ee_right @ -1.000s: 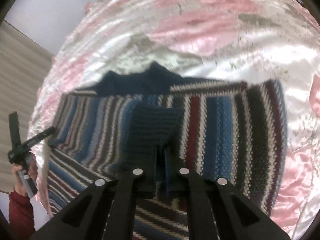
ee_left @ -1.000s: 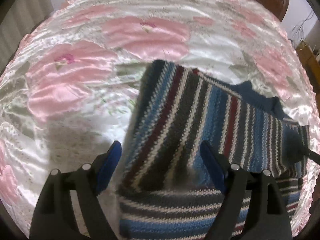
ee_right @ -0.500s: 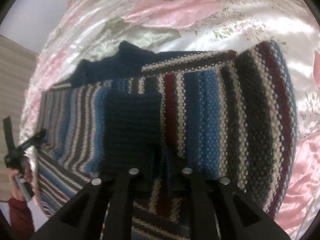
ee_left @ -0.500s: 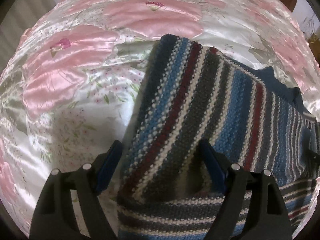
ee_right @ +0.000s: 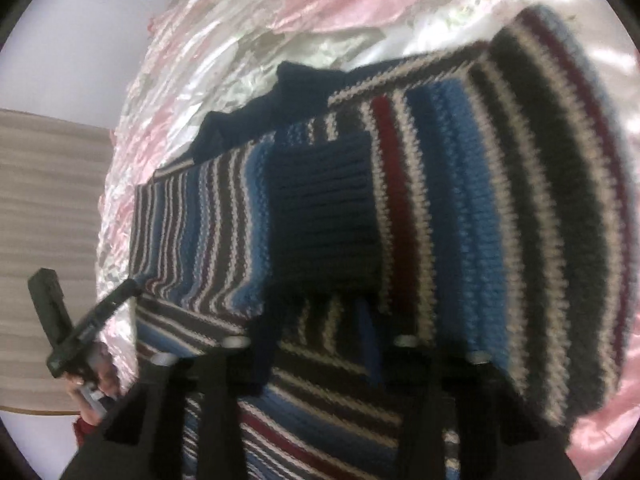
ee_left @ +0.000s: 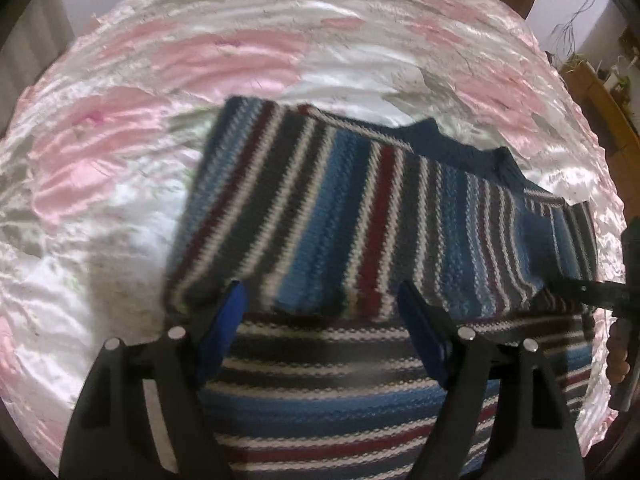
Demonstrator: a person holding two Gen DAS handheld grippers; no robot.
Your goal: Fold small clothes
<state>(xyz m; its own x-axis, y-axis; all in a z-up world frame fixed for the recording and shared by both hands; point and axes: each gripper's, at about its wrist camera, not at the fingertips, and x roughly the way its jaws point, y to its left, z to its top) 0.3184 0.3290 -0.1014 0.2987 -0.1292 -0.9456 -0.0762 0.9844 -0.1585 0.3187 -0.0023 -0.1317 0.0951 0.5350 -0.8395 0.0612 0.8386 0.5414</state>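
A shiny satin bedspread (ee_left: pixel 248 80) with big pink flowers is covering the bed under us, and a strip of white wall and pale wood panelling (ee_right: pixel 44 208) is showing off to one side. The striped knit sweater (ee_left: pixel 340 208) is lying across the middle of the spread, banded in blue, dark grey, white and maroon, with its navy collar (ee_left: pixel 448 144) pointing toward the far edge. One part is lying folded over the body, so its stripes are running crosswise to the stripes nearest us. A navy ribbed cuff (ee_right: pixel 324 208) is resting on top of that folded layer.

We are holding our left gripper (ee_left: pixel 320 320) just above the near part of the sweater, its blue-padded jaws spread wide with nothing between them. Our right gripper (ee_right: pixel 316 344) is sitting low over the knit below the cuff, jaws parted with striped fabric lying in the gap; we cannot tell whether they are pinching it. In the right wrist view the other tool is showing at the left edge, held in a hand (ee_right: pixel 94 384) with a red sleeve.
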